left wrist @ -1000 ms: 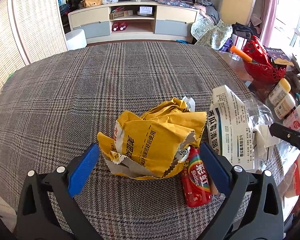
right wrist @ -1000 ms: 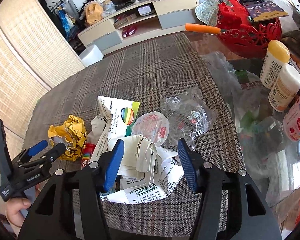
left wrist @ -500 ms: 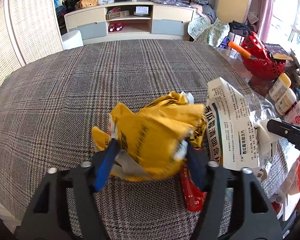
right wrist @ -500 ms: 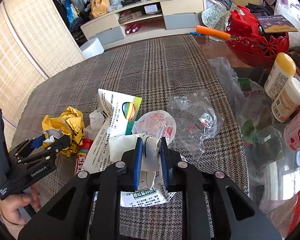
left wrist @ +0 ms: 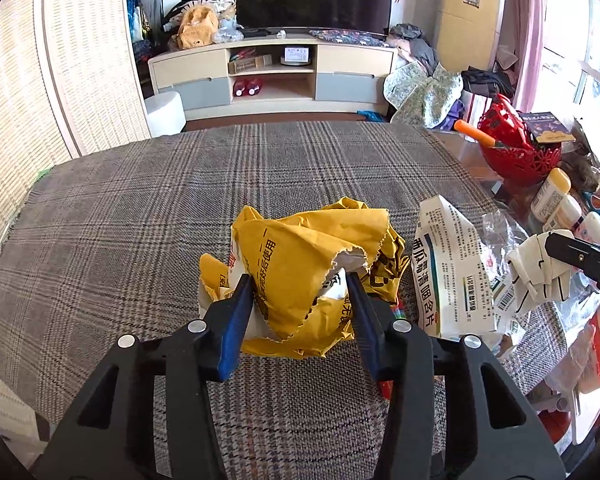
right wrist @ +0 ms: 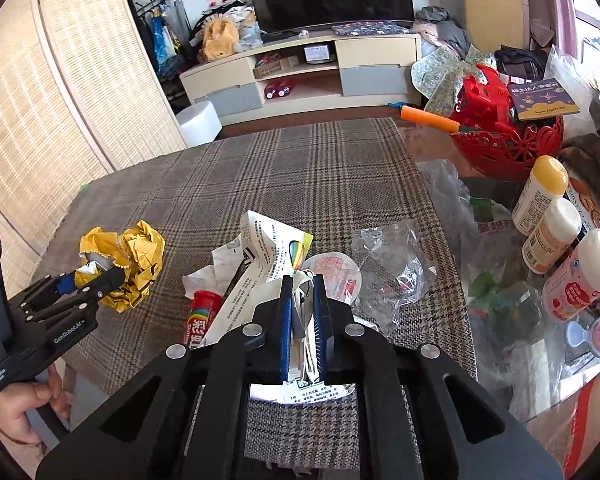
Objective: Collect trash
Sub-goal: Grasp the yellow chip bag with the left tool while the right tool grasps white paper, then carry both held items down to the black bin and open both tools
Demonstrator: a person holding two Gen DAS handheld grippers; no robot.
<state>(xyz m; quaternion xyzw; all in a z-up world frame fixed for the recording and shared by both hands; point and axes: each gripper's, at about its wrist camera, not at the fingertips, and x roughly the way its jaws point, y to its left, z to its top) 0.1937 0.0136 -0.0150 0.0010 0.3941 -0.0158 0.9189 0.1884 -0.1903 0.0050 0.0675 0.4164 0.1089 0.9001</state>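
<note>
Crumpled yellow paper bag (left wrist: 300, 264) sat near the front of the plaid-covered counter (left wrist: 180, 208), wedged between my left tongs (left wrist: 298, 300); their jaws were closing and the blue pads already dented the wad on both sides. I judged it light, springy and crushable, so a pinch across the bulk should hold, though the torn edges could rip if only a flap were caught. Folded white paper leaflet (right wrist: 302, 300) was pinched flat in my right tongs (right wrist: 300, 312), jaws pressed nearly together on it. Thin, limp, no weight; best taken across the stacked folds, as here, since a single layer would likely slide out. Just beside the yellow bag lay a white medicine box (left wrist: 452, 276), flattened and stiff-ish, and a red Skittles tube (right wrist: 202, 320), hard and round, likely to roll. Further right were a round foil lid (right wrist: 336, 276) and clear crinkled plastic wrap (right wrist: 396, 264), slippery. Beyond the cloth: three bottles (right wrist: 552, 236) and a red basket (right wrist: 508, 144), not trash in my view.
</note>
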